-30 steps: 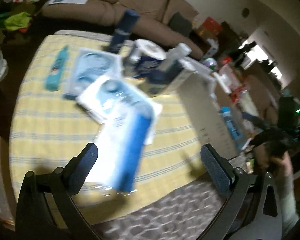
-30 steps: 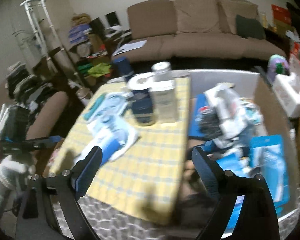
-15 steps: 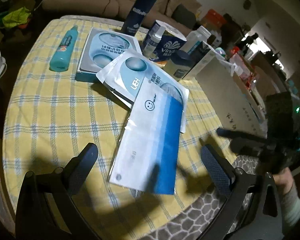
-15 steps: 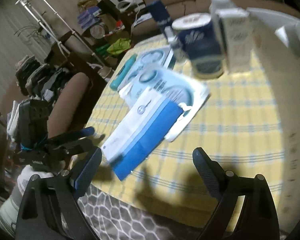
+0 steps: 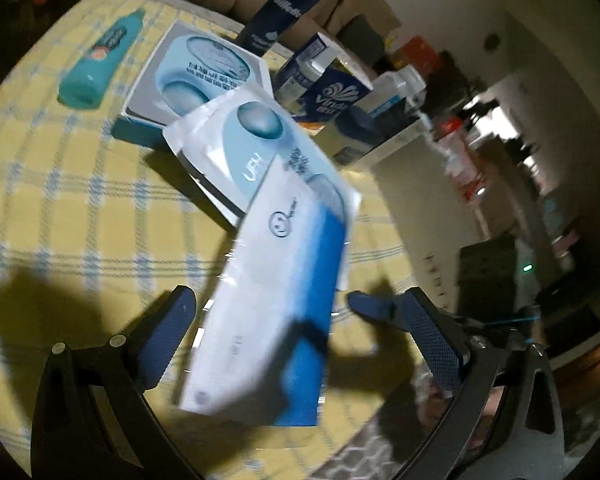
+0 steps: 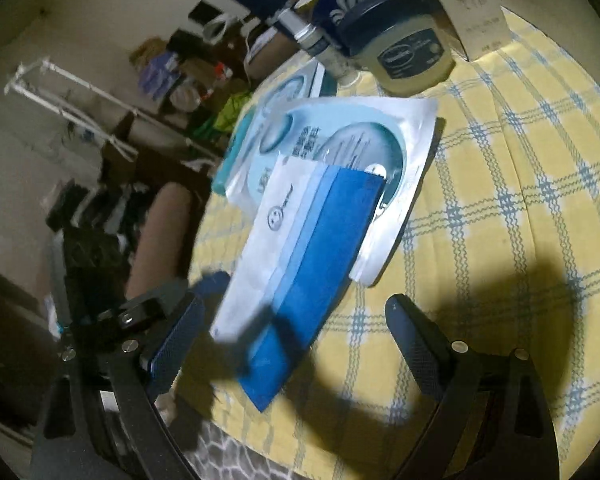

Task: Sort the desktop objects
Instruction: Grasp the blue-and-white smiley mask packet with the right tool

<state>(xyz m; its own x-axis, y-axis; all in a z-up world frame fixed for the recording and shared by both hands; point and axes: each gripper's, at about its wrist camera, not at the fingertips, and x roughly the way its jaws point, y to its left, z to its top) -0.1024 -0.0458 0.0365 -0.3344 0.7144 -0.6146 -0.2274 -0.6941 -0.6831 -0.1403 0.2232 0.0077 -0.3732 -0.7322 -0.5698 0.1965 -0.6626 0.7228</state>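
Observation:
A flat blue-and-white packet [image 5: 276, 312] lies on the yellow checked tablecloth [image 5: 80, 208], partly on top of a white pouch with blue circles [image 5: 252, 152]. My left gripper [image 5: 300, 320] is open, and the packet's near end sits between its fingers. In the right wrist view the same packet [image 6: 308, 248] reaches toward my right gripper [image 6: 296, 328], also open and low over the table's near edge. The two grippers come at the packet from opposite sides, close together. Neither has closed on it.
Behind the pouch are a light-blue box [image 5: 196, 76], a teal bottle [image 5: 100, 64], a dark spray can [image 5: 288, 8], a tissue roll [image 5: 332, 96] and a jar with a dark lid [image 6: 404, 48]. A white carton [image 6: 472, 8] stands at the right. The table edge [image 6: 380, 452] drops to a patterned floor.
Both grippers have dropped and moved in on the blue-and-white packet, which now fills the space between their fingers. The packet itself lies where it was.

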